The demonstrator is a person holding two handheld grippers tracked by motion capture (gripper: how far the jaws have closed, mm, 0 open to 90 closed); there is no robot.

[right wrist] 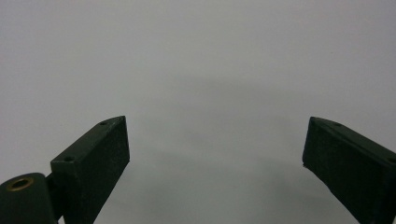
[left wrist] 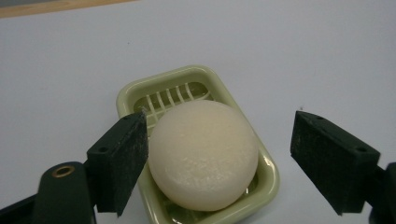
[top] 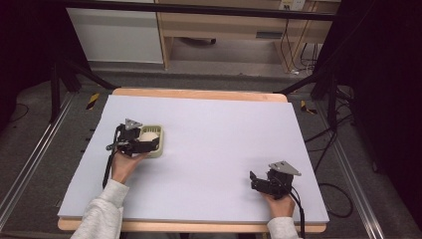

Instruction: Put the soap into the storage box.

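Observation:
A round cream soap bar [left wrist: 203, 154] lies in a pale green soap dish [left wrist: 268, 163] with a slotted floor. In the high view the dish [top: 160, 148] sits on the left half of the white table cover, the soap [top: 148, 135] inside it. My left gripper [top: 149, 141] hangs over the dish, open, its jaws wide on either side of the soap [left wrist: 219, 161]; its left jaw is close to the soap's edge. My right gripper [top: 255, 180] rests low near the front right of the table, open, with nothing between its jaws [right wrist: 215, 158].
A white cover [top: 219, 134] tops the wooden table [top: 199, 93]. Black frame legs and cables stand on the floor at both sides. A wooden desk [top: 234, 25] is beyond the far edge.

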